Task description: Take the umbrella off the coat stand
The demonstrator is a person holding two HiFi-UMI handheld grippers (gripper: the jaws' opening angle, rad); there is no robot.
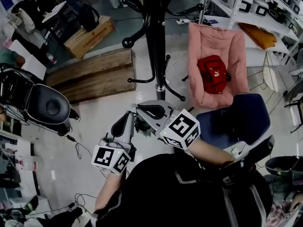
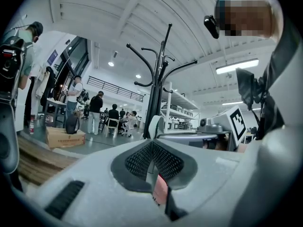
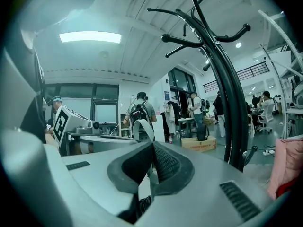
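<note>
The black coat stand (image 1: pixel 155 41) rises just ahead of me, with its curved hooks spreading overhead; it also shows as the stand (image 2: pixel 156 103) and the stand (image 3: pixel 232 103). My left gripper (image 1: pixel 131 120) and right gripper (image 1: pixel 142 111) are close together below its pole. A small dark bundle (image 1: pixel 142 126) sits between them; I cannot tell whether it is the umbrella. The left gripper (image 2: pixel 151 143) is shut on a pale strap loop (image 2: pixel 154 124) that sticks up from the jaws. The right gripper (image 3: pixel 152 148) is shut on a pale strap (image 3: pixel 142 129) as well.
A pink chair (image 1: pixel 236 60) holding a red bag (image 1: pixel 212 74) stands right of the stand, with a blue chair (image 1: pixel 236 119) nearer me. To the left are a wooden pallet (image 1: pixel 94 74), a cardboard box (image 1: pixel 90 34) and a black stool (image 1: pixel 47 105). White shelves (image 1: pixel 265 13) are at the back right. People stand far off.
</note>
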